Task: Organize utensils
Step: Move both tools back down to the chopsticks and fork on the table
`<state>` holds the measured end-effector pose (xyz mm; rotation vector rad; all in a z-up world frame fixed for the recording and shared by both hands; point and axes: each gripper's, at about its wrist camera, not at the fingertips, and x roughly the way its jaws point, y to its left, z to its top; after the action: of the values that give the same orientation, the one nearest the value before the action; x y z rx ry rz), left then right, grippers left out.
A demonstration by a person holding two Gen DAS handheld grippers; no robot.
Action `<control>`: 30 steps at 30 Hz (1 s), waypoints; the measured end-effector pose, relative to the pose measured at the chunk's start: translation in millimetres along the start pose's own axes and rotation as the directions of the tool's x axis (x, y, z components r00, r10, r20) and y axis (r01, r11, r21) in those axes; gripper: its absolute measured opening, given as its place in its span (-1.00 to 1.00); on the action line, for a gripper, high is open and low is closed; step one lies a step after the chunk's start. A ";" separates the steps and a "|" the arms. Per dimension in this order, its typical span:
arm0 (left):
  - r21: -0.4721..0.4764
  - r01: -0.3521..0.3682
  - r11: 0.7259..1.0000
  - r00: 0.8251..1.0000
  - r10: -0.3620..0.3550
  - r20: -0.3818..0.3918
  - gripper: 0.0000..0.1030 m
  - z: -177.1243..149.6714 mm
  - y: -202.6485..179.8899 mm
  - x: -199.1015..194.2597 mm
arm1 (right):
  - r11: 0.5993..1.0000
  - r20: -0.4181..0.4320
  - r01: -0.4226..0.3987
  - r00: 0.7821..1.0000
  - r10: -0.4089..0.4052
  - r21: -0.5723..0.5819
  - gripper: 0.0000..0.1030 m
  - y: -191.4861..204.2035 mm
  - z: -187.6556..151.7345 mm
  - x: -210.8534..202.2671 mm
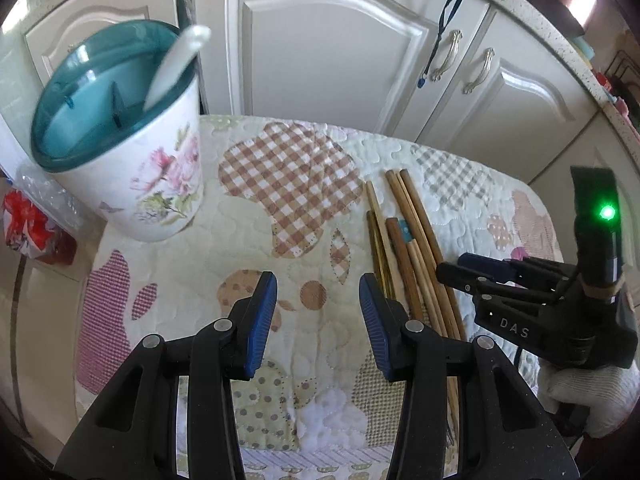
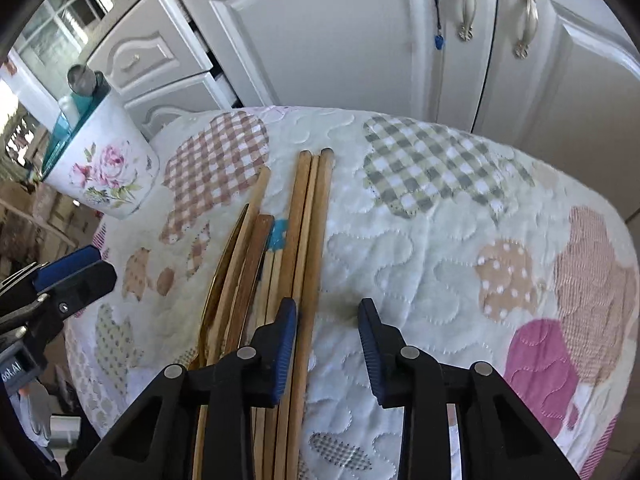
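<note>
While the left wrist view looks down on a quilted patchwork cloth (image 1: pixel 304 360) of cream, gingham and dotted patches, the left gripper (image 1: pixel 318 324) sits at the bottom centre of the frame with its blue-padded jaws spread apart and nothing between them, only cloth below. A white flower-printed utensil holder with a teal rim (image 1: pixel 132 160) stands in the upper left of the frame, and a white spoon (image 1: pixel 176 64) leans inside it. A bundle of long wooden chopsticks (image 1: pixel 408 248) lies on the cloth right of centre, running from mid frame down behind the gripper's right finger. At the right edge the right gripper (image 1: pixel 456 272) reaches in towards the chopsticks, held by a white-gloved hand (image 1: pixel 580 396); its body shows a green light. White cabinet doors (image 1: pixel 340 60) fill the top. In the right wrist view the right gripper (image 2: pixel 328 344) sits at the bottom centre with its jaws released, and the outermost chopstick (image 2: pixel 316 264) of the bundle passes between them, close to the left pad without being pinched. The remaining chopsticks lie just left of that pad. The flowered holder (image 2: pixel 104 172) stands at the upper left, and the left gripper (image 2: pixel 76 276) shows at the left edge.
</note>
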<state>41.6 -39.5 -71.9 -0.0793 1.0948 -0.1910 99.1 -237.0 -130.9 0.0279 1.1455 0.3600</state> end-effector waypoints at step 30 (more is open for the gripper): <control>0.113 0.081 0.990 0.989 -0.066 -0.131 -0.45 23.4 -28.3 63.6 | 0.998 0.023 -0.029 0.999 0.028 0.049 -0.50 -29.7 -6.7 -28.4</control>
<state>87.3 -80.3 -112.3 -0.0019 1.2062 -0.3303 90.7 -274.4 -114.7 0.0913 1.1323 0.3565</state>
